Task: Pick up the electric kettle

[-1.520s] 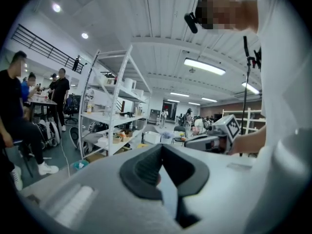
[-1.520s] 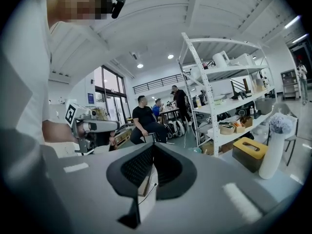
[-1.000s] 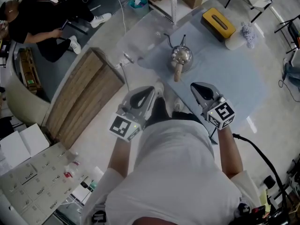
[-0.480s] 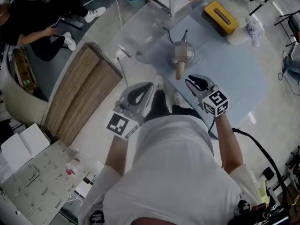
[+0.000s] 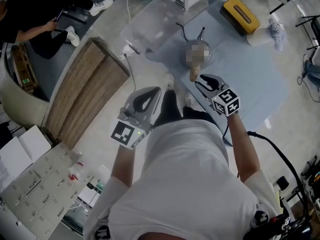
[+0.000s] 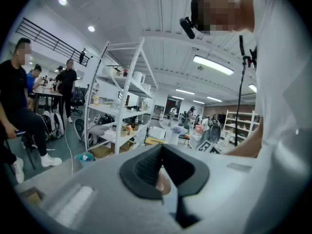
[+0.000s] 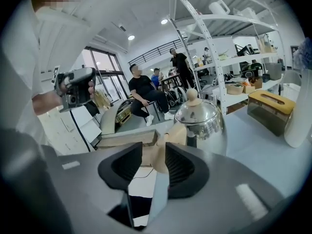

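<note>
Workshop floor, pale and glossy, with a pale blue mat spread from 12 to 3 o'clock in the head view.

1. Electric kettle: round body of polished steel, upright on the mat at 12 o'clock. The lid is on and topped by a pale wooden knob, so the contents are unseen. No maker's mark is legible. Its pale wooden handle points toward 6 o'clock.

2. Right gripper: grey shell with black ribbed pads, just beside the handle's end at the kettle's 6 o'clock. The jaws stand apart, having just been opening. The handle's end shows in the gap between them, and the pads are not pressing on it. The marker cube carries black-and-white squares and no lettering.

3. Left gripper: same make, likewise marked, at the kettle's 7 o'clock and well apart from it. The jaw tips are together with nothing gripped.

4. Yellow rectangular box with a dark slot in its top, on the mat at 1 o'clock. Its contents are unseen and no print is readable.

5. Long wooden panel, lying at 9 to 10 o'clock.

6. White metal shelving rack, its shelves loaded with cartons and small goods. A teal bin stands at its foot, its contents too small to tell.

7. Flat white cartons at 7 o'clock, with labels too small to read.

8. Seated person in black at 10 o'clock.
</note>
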A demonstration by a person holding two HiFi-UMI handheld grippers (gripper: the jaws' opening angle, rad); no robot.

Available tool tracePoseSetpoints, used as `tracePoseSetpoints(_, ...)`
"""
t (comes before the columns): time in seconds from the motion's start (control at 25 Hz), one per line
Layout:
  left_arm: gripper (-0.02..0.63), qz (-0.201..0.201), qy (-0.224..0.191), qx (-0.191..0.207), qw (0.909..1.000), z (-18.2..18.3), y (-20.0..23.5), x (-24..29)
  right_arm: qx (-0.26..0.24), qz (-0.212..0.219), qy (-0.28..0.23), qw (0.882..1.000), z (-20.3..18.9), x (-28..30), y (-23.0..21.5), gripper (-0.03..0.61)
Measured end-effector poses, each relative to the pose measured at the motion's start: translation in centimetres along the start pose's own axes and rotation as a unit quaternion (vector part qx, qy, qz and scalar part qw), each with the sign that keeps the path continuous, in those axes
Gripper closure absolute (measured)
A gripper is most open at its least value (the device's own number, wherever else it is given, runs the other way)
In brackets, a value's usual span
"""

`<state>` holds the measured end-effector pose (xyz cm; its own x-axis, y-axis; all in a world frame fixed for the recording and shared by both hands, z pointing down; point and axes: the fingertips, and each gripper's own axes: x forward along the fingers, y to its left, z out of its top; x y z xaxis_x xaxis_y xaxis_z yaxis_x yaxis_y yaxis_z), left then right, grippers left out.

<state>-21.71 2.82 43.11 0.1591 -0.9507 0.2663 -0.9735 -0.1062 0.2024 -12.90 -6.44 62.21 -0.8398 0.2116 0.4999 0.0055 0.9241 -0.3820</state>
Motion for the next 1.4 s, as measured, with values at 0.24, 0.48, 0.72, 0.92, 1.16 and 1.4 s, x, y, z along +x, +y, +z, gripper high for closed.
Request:
tracePoseSetpoints(0.24,0.611,0.015,0.006,-0.011,0.9998,-1.0,0.6,-1.0,-0.001,-0.003,0.018,1.0,-1.1,1.6,-0.6,0.397)
tracePoseSetpoints(0.48,0.611,0.029,0.008,-0.017,0.9994,-1.1,1.2,-1.8,-0.005,0.002,0.032,0.999,-1.5,2.5,-0.6,0.388)
tracePoseSetpoints(0.72,0.611,0.036,0.007,-0.023,0.9991,-1.0,1.7,-2.3,-0.008,0.01,0.049,0.999,-2.1,3.7,-0.5,0.37)
tracePoseSetpoints(0.92,0.611,0.045,0.011,-0.031,0.9985,-1.7,2.8,-1.7,-0.01,0.018,0.052,0.998,-2.6,5.2,-1.3,0.37)
tracePoseSetpoints(1.16,0.611,0.05,0.014,-0.035,0.9981,-1.9,3.3,-2.1,-0.01,0.028,0.051,0.998,-2.6,6.5,-0.9,0.371)
tracePoseSetpoints(1.4,0.611,0.056,0.019,-0.037,0.9976,-2.1,4.0,-2.2,-0.017,0.045,0.054,0.997,-3.0,7.7,-0.5,0.373)
